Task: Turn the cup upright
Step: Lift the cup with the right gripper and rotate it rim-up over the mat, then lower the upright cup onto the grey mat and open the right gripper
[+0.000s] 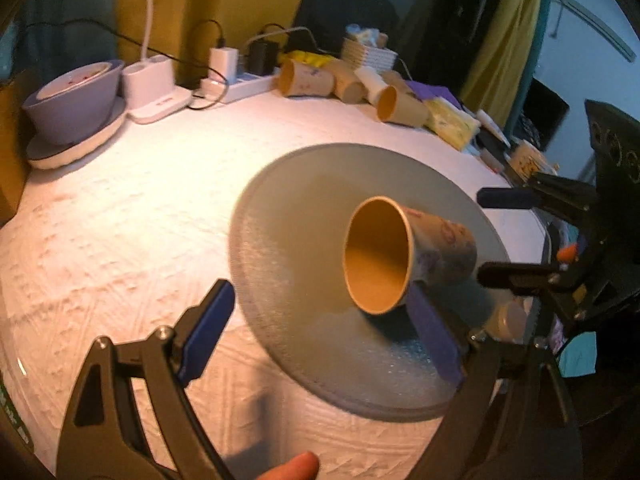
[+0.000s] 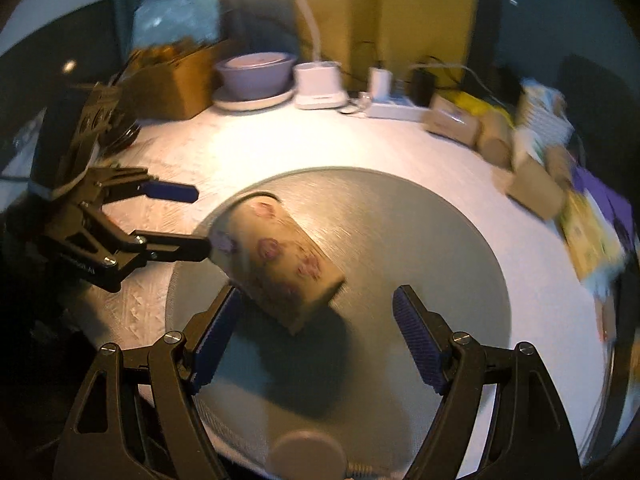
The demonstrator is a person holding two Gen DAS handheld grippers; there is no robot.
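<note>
While tilted, cup (image 1: pixel 404 256) shows bare inside.

Left wrist view: low and close over the mat (image 1: pixel 280 216), facing the cup's (image 1: pixel 400 256) open mouth, right gripper (image 1: pixel 492 236) opposite at frame right.
Right wrist view: slightly higher, close, facing the cup's (image 2: pixel 276 256) side and base, left gripper (image 2: pixel 200 216) at frame left.
Shared: cup, mat (image 2: pixel 420 240), bowl (image 1: pixel 76 100) (image 2: pixel 256 72), white cloth.
</note>
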